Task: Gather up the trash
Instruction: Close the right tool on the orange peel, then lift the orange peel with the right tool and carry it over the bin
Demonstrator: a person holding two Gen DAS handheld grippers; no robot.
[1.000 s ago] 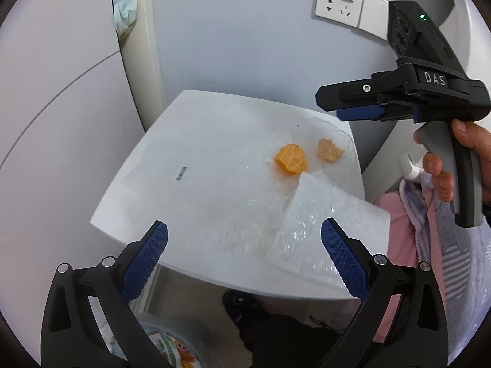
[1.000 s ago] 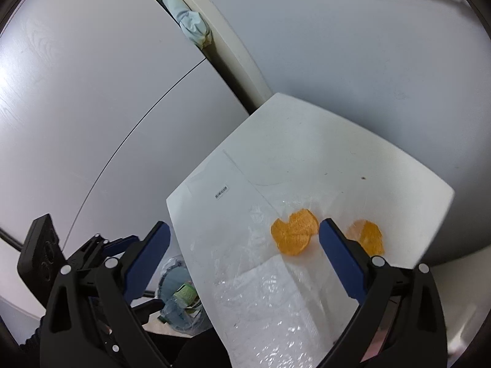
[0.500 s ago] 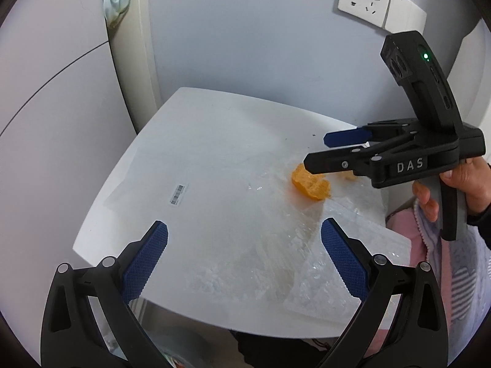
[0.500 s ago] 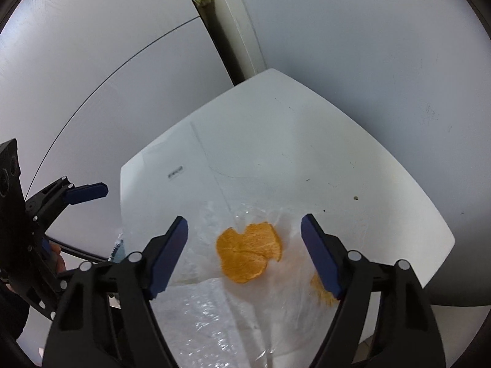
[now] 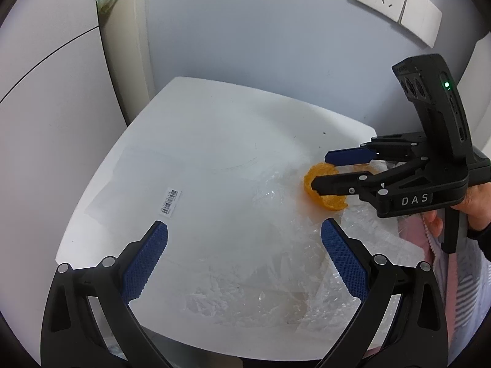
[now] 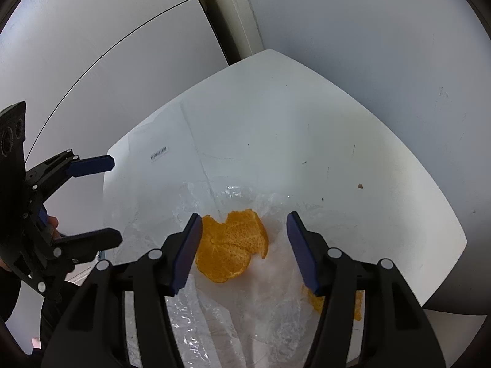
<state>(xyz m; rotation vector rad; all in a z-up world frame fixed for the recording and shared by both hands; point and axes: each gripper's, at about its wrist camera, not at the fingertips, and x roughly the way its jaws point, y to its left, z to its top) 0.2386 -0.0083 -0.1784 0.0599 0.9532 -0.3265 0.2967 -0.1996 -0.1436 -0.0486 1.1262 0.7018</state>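
Right tongs (image 6: pixel 244 251) dropped, closing around orange peel (image 6: pixel 231 247) lower centre, pads not touching; left tongs (image 5: pixel 244 263) wide apart over table (image 5: pixel 199 141).

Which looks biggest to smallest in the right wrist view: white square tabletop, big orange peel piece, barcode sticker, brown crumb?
1. White square tabletop
2. Big orange peel piece, though it sits closest to the camera, so it is inflated
3. Barcode sticker
4. Brown crumb
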